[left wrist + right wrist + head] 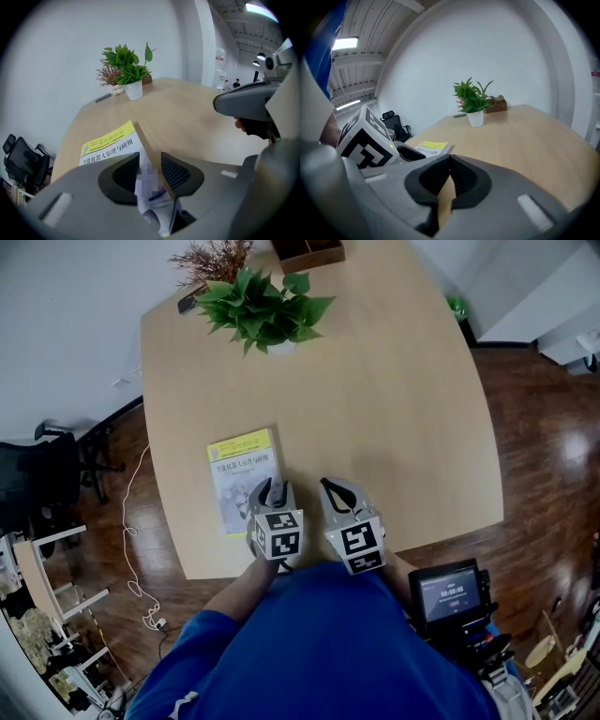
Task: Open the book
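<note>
The closed book lay flat on the table, cover up, with the yellow band along its far edge. It sat close to the table edge nearest the person.

The left gripper hung tilted down over the book's right edge at the near corner. Its jaws stood apart and released. In the left gripper view that right edge ran straight through the gap between them, with neither pad pressing on it.

The right gripper was over bare wood just to the right of the book, beside the left gripper and clear of the cover. Its jaws were clenched tip to tip on nothing.

A potted plant stood well beyond the book's far edge.
</note>
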Demonstrator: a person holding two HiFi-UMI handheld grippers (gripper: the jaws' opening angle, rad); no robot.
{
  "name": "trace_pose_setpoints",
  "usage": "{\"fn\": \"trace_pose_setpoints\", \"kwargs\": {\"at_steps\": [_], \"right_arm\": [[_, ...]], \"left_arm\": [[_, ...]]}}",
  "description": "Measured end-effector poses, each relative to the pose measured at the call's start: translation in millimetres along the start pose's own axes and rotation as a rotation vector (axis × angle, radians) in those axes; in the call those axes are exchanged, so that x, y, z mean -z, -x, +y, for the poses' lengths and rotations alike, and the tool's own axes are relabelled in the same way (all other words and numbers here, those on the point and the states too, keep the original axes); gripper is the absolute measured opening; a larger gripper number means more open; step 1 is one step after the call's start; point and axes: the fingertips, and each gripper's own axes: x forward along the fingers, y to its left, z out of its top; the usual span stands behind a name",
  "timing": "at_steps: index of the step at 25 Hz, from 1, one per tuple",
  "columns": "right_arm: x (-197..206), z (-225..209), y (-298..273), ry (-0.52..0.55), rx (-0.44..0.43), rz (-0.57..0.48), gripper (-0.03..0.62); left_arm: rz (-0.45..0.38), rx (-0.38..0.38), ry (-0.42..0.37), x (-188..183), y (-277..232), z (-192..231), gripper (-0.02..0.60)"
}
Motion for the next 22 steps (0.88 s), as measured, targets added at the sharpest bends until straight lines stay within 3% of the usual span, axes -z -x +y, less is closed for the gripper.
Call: {"fn": "trace_pose_setpoints", "kwargs": {"at_steps": [7, 17, 22], "right_arm": [[1.5, -6.8, -5.0, -0.022, -0.018, 0.004, 0.003], [1.2, -15.1, -3.0, -0.037, -0.025, 0.009, 0.003], [-0.2, -21.1, -2.6, -0.043, -0.028, 0.012, 0.003]], "left_arm": [[0.089, -0.046, 0.000, 12.1, -14.1, -1.1, 0.166], [0.142, -0.091, 0.012, 17.6, -24.0, 2.0, 0.163], [0.165, -0.138, 0.024, 18.7, -25.5, 7.2, 0.117]]}}
